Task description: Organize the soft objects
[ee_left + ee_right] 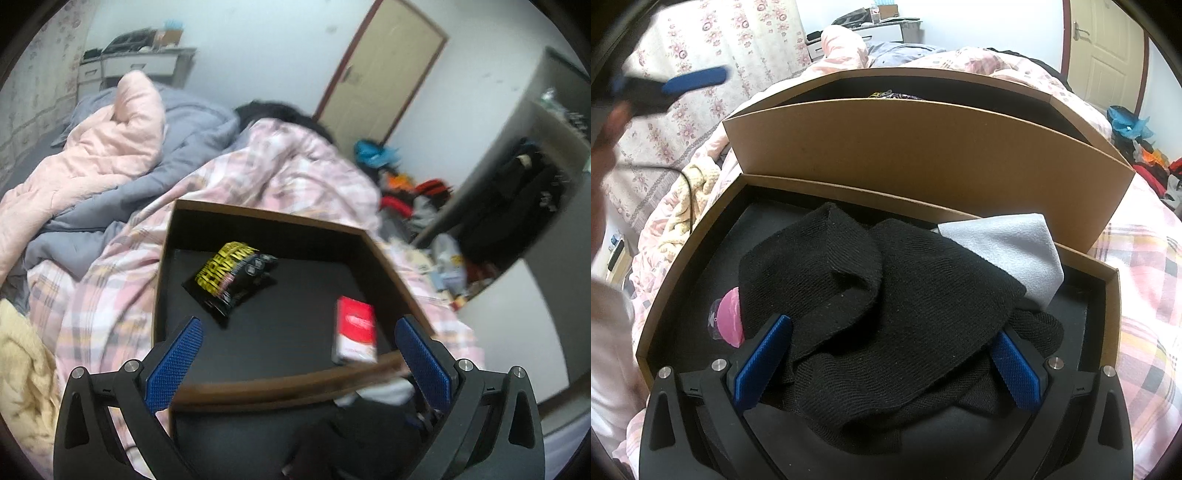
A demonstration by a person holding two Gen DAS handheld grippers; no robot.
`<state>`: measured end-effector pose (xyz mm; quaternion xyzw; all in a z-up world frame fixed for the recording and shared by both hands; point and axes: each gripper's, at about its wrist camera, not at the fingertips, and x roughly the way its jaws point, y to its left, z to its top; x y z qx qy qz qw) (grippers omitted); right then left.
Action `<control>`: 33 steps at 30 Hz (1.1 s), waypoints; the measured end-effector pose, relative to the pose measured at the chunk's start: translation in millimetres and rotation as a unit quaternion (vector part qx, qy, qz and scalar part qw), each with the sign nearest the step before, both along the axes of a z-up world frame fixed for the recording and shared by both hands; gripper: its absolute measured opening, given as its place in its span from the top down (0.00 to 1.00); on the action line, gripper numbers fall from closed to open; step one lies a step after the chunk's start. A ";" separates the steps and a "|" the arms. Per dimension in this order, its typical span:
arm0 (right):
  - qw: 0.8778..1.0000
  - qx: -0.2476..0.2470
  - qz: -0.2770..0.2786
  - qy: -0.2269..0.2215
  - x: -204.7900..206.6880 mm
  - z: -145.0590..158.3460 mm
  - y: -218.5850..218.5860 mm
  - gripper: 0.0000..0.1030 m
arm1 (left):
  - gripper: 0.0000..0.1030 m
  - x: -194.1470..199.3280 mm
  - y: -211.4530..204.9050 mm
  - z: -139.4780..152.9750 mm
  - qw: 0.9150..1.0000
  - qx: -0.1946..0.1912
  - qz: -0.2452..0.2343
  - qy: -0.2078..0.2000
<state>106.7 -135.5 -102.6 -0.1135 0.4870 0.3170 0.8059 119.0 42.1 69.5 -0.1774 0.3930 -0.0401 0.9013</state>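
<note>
Inside the near box (683, 295) we have black knitwear (886, 314) and a grey cloth (1008, 251) — sorting looks nearly done. Right gripper (886, 354) straddles the knitwear, jaws wide; left gripper (295, 358) gapes empty.

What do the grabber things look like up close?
Both look the same. The left gripper and the right gripper have black plastic frames with triangle cut-outs and small round silver bolts. Their fingers wear bright blue pads with a tiny bumpy grid. In the right wrist view, a thin black cable hangs near the left gripper.
</note>
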 end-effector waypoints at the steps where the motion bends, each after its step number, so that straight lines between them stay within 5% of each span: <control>1: 1.000 0.000 0.000 0.000 0.0 0.2 -0.3 0.00 | 0.00 13.7 -1.0 -0.4 1.000 0.017 0.007 0.014; 5: 1.000 0.000 0.000 0.000 -0.2 0.1 -0.1 0.00 | 0.01 65.8 -14.4 -14.3 0.996 0.053 -0.023 0.064; 7: 1.000 0.000 0.000 0.000 0.0 0.1 0.0 0.00 | 0.09 89.8 -19.6 -28.7 0.992 0.043 -0.059 0.107; 9: 1.000 0.000 0.000 0.000 0.0 0.0 0.1 0.00 | 0.32 106.1 -21.2 -43.6 0.986 0.031 -0.074 0.146; 10: 1.000 0.000 0.000 0.000 0.0 0.0 0.0 0.00 | 0.36 112.8 -21.3 -50.7 0.984 0.032 -0.073 0.162; 19: 1.000 0.000 0.000 0.000 0.0 -0.2 -0.1 0.00 | 0.37 131.5 -32.6 -81.2 0.960 0.183 -0.022 0.212; 23: 1.000 0.000 0.000 0.000 -0.1 -0.1 0.0 0.00 | 0.37 134.2 -28.1 -83.0 0.958 0.191 0.000 0.216; 30: 1.000 0.001 0.000 0.000 0.3 -0.3 -0.1 0.00 | 0.37 152.5 -17.9 -127.7 0.935 0.162 0.000 0.316; 33: 1.000 0.000 0.000 0.001 -0.2 -0.3 0.1 0.00 | 0.40 149.1 -18.1 -134.1 0.936 0.166 -0.007 0.310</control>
